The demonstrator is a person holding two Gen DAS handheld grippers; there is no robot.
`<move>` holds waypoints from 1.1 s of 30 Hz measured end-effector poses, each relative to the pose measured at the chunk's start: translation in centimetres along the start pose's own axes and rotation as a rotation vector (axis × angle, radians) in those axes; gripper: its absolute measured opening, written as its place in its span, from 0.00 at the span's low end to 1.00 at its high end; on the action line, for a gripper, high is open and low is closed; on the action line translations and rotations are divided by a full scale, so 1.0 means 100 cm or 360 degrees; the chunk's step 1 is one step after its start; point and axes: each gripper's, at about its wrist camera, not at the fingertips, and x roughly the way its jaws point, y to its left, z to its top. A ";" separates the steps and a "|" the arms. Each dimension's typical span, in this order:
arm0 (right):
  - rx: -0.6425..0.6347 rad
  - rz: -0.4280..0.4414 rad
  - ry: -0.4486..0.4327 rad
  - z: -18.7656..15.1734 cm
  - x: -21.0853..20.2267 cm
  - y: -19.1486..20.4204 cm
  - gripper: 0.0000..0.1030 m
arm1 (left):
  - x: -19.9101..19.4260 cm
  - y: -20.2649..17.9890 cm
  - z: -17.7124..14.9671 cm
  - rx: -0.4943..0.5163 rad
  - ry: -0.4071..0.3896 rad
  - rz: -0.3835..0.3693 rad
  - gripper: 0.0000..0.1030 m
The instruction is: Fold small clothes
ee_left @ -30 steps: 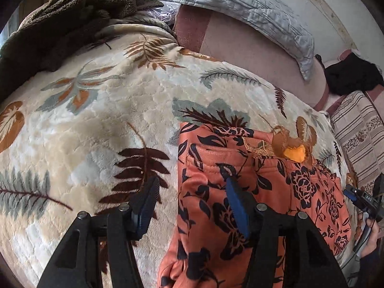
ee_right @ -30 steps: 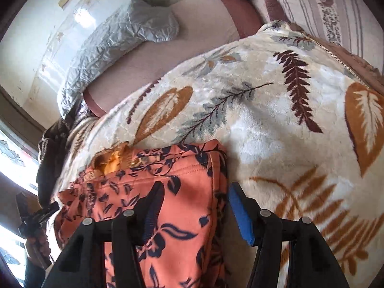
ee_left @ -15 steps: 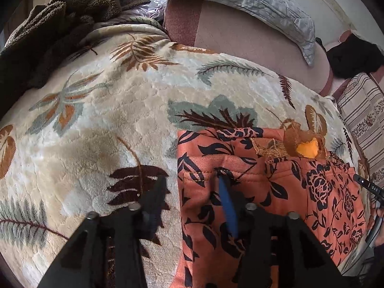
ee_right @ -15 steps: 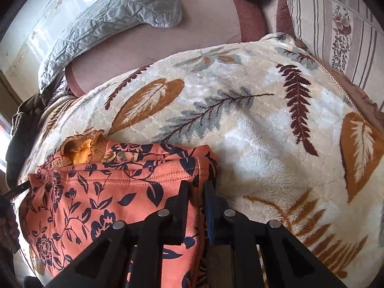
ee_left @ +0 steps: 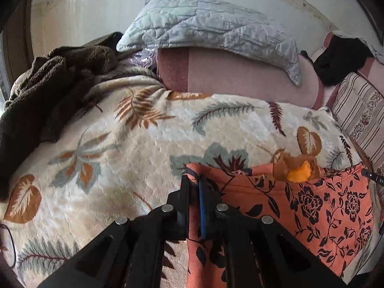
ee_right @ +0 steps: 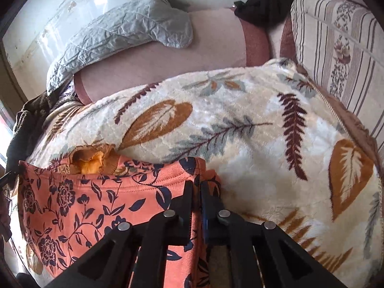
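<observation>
Left wrist view: left gripper (ee_left: pixel 195 187) pinches the orange floral garment (ee_left: pixel 312 213) at its ten-o'clock corner. Right gripper (ee_right: pixel 196 189) pinches the opposite corner, apparently to lift that edge evenly. Garment lies on the leaf-print blanket (ee_left: pixel 108 148).

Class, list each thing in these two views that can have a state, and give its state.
left gripper: shut on garment's edge
right gripper: shut on garment's opposite edge
orange floral garment: spread on leaf-print blanket, both top corners pinched
grey quilted pillow: lying along the back
brown towel: crumpled
</observation>
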 end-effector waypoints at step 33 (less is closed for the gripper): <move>0.0562 0.0515 0.0022 -0.140 -0.078 0.026 0.72 | -0.066 -0.006 -0.123 -0.0163 0.0197 0.0276 0.58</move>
